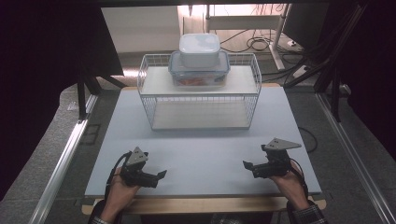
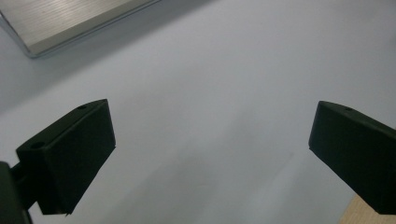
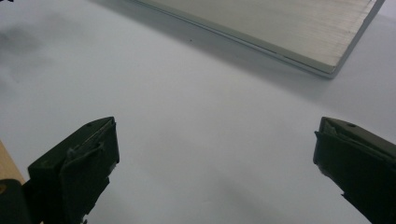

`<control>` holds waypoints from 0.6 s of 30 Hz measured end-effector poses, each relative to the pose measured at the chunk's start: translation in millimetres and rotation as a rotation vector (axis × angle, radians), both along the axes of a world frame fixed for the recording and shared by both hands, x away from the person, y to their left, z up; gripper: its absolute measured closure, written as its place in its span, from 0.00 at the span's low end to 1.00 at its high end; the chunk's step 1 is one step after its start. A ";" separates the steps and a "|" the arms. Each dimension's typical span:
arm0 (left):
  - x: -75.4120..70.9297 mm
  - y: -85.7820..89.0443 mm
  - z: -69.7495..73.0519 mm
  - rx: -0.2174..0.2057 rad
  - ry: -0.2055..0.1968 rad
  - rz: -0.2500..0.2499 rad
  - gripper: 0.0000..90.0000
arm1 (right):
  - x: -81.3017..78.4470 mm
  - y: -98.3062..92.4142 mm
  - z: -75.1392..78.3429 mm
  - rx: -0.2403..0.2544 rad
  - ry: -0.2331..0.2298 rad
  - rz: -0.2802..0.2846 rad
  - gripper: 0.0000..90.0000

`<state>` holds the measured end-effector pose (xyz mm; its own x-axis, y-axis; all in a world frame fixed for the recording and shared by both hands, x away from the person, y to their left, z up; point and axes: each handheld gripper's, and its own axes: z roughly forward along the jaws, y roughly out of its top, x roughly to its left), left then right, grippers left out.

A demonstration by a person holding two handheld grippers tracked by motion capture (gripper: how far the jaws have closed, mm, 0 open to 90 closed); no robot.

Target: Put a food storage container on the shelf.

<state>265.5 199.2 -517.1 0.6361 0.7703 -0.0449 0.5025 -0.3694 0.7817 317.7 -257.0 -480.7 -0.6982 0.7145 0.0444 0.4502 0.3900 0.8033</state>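
A pale blue table top (image 1: 201, 149) fills the middle of the high view, lying on a wooden board whose edge shows along the near side. At its far end stands a white wire rack (image 1: 198, 91) with two levels. The lower shelf holds nothing. On the upper shelf sits a flat clear box (image 1: 199, 74) with a blue-rimmed lid and something orange-red inside, too blurred to name. Stacked on that lid is a smaller white tub (image 1: 199, 49), closed, its contents hidden.

Near the front edge, well apart from the rack, a person's hands rest with a tool each. The left gripper (image 1: 161, 175) lies at the near left, pointing right; the right gripper (image 1: 246, 164) lies at the near right, pointing left. They face each other across bare table.

The high view is too coarse to judge the jaws. The left gripper view shows its two black jaws spread wide with only table between them, plus a corner of the rack's pale base board (image 2: 70, 21) at the top left. The right gripper view shows the same: jaws wide apart, nothing held, the base board (image 3: 280, 28) at the top right.
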 end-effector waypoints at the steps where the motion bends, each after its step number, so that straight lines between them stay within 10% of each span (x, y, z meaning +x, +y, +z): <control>1: -0.4 0.7 -1.4 0.002 0.001 0.001 0.00 | -0.5 -0.3 -0.7 0.001 0.003 -0.001 0.00; 18: 8.1 6.3 -23.5 0.062 0.105 0.029 0.00 | -1.9 -3.2 -21.9 -0.026 0.047 -0.015 0.00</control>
<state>273.5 205.5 -540.7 0.6077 0.7917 -0.0620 0.5917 -0.3993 0.7003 315.8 -260.2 -502.6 -0.6853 0.7260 0.0580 0.4930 0.4038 0.7706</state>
